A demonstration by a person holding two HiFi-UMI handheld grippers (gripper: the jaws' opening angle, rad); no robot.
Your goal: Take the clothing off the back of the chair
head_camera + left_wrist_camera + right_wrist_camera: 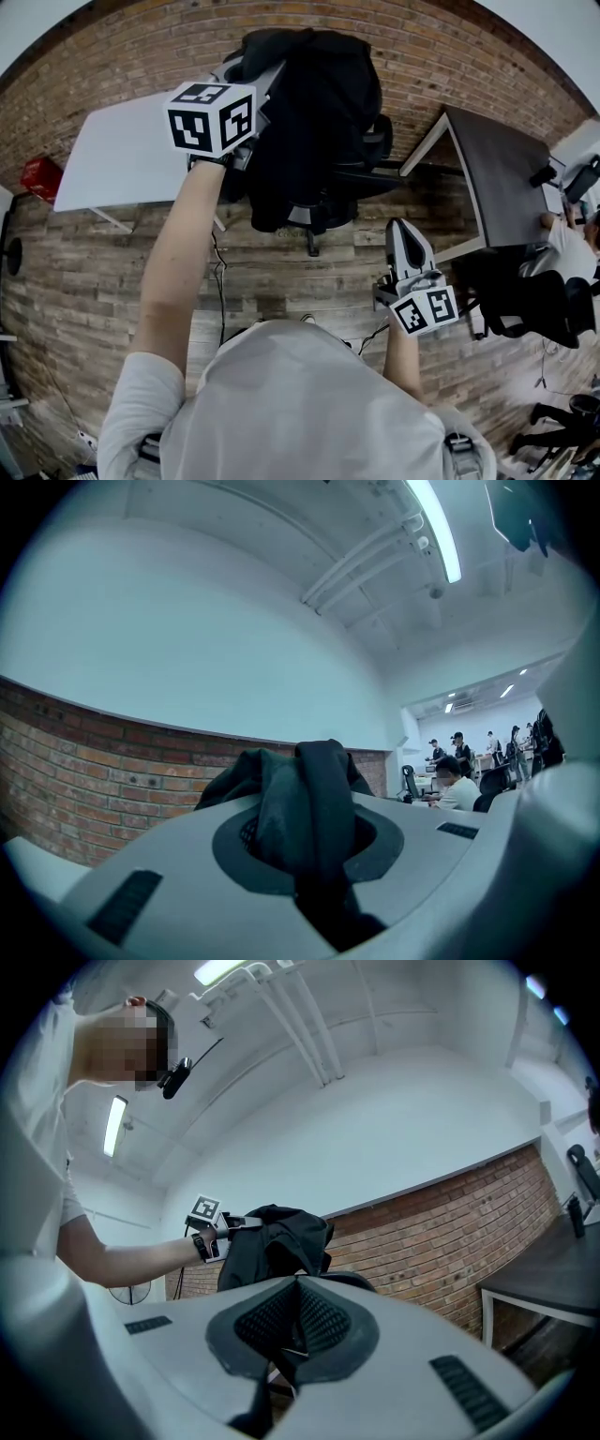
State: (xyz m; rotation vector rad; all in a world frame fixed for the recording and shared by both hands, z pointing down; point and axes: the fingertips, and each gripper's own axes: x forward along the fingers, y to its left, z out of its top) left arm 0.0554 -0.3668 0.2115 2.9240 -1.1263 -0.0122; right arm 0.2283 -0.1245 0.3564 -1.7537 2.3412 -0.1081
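The black clothing (314,112) hangs at the upper centre of the head view, bunched over the back of the chair (375,173). The left gripper (253,89) meets its upper left edge. Only the left gripper view shows the fingers (169,874) clamped on a dark fold of it. The right gripper (398,230) sits at lower right, well apart from it. Its own view shows its fingers (403,1354) pressed together on nothing, with the clothing beyond them.

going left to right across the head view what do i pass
red box → white table → left gripper, fingers shut on the clothing → black clothing on the chair back → right gripper → dark table
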